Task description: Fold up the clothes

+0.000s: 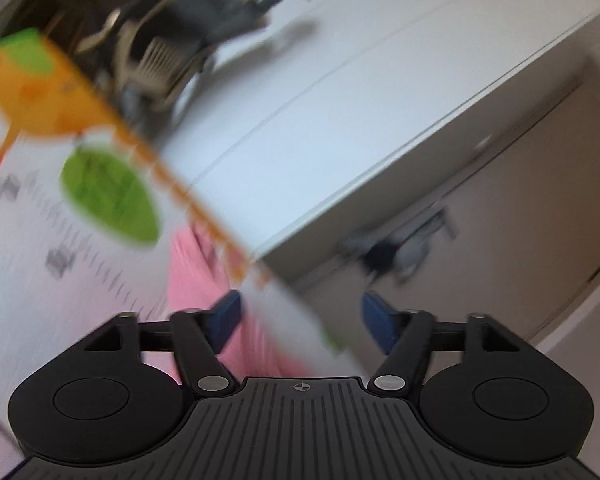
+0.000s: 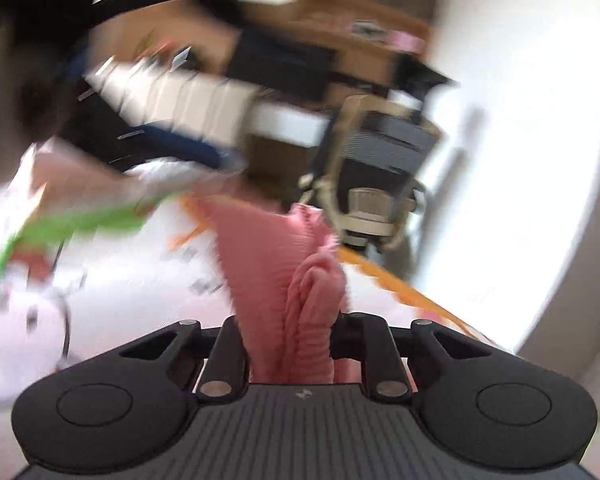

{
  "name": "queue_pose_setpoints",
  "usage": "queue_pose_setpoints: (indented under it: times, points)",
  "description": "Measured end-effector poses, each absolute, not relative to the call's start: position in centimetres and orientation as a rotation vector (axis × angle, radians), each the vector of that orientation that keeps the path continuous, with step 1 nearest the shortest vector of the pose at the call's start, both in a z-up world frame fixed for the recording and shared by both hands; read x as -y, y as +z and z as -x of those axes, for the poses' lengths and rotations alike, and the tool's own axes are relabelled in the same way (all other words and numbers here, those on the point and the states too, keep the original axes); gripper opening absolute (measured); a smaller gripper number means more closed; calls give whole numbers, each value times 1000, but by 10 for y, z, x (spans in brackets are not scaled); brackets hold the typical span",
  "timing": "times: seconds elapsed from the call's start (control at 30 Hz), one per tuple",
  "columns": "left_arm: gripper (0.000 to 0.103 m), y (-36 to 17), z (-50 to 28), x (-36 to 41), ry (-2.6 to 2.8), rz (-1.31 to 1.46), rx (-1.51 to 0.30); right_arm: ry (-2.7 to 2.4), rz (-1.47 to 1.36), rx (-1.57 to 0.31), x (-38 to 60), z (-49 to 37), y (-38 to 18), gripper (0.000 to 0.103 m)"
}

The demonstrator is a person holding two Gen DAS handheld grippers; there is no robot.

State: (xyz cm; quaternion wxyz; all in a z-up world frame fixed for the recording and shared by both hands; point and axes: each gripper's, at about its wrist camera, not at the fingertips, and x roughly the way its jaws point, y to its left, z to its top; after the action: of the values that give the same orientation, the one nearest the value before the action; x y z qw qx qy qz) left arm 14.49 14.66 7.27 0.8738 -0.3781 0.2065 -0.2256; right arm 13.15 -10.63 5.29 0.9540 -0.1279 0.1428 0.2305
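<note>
Left claw (image 1: 300,316) gapes wide; right claw (image 2: 288,344) seems clamped, though blurred.

- Your left gripper (image 1: 300,322) is black, with blue pads (image 1: 225,320) on its fingers.
- Your right gripper (image 2: 290,344) is black too, with a ribbed grey top.
- The garment (image 2: 272,252) you hold is pink and finely ribbed.
- The cover (image 1: 40,264) under it is white, printed with orange shapes, green ovals, grey lettering and an orange border.
- The chair (image 2: 380,160) behind is beige and grey.
</note>
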Motion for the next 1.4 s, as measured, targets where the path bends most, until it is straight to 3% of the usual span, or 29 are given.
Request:
queue_pose_setpoints:
  times: [0.07, 0.17, 0.37, 0.5, 0.53, 0.57, 0.6, 0.63, 0.67, 0.83, 0.97, 1.0, 1.03, 1.07, 1.17, 1.23, 1.3, 1.4]
  points:
    - [94, 86, -140, -140, -445, 727, -377, 422, 131, -313, 146, -137, 62, 17]
    - [95, 90, -144, -122, -443, 671, -387, 327, -14, -381, 214, -138, 54, 17]
    - [96, 43, -183, -57, -469, 580, -604, 168, -150, -563, 303, -132, -3, 17]
    - [95, -2, -201, -21, -452, 489, -759, 182, -213, -544, 333, -124, -8, 17]
    - [90, -10, -202, -16, -451, 475, -784, 216, -210, -516, 336, -120, 0, 20]
    - [81, -16, -202, -10, -450, 457, -801, 251, -207, -487, 338, -118, 7, 32]
    - [81, -19, -201, -5, -447, 431, -808, 295, -205, -457, 335, -118, 17, 42]
    - [81, -20, -200, 0, -439, 392, -799, 346, -207, -437, 330, -122, 29, 62]
    - [81, -20, -198, 4, -438, 352, -785, 397, -209, -416, 324, -125, 41, 68]
    - [81, -16, -188, 14, -457, 232, -736, 565, -243, -445, 294, -181, 72, 74]
    - [81, -19, -184, 9, -478, 245, -733, 564, -278, -609, 271, -248, 36, 74]
    - [81, -19, -183, 6, -486, 254, -734, 584, -320, -648, 270, -254, 26, 73]
    - [81, -18, -184, 5, -495, 260, -733, 620, -361, -672, 269, -256, 18, 63]
    - [82, -17, -183, 4, -508, 265, -725, 654, -390, -687, 267, -255, 12, 37]
    - [84, -8, -180, 8, -571, 283, -695, 657, -354, -632, 271, -236, 25, 12]
    - [86, 7, -175, 10, -654, 296, -653, 637, -361, -598, 288, -225, 39, 10]
    - [95, 26, -168, 6, -715, 311, -580, 581, -333, -584, 310, -213, 44, 10]
    - [97, 43, -170, -4, -669, 340, -517, 464, -267, -608, 339, -202, 36, 9]
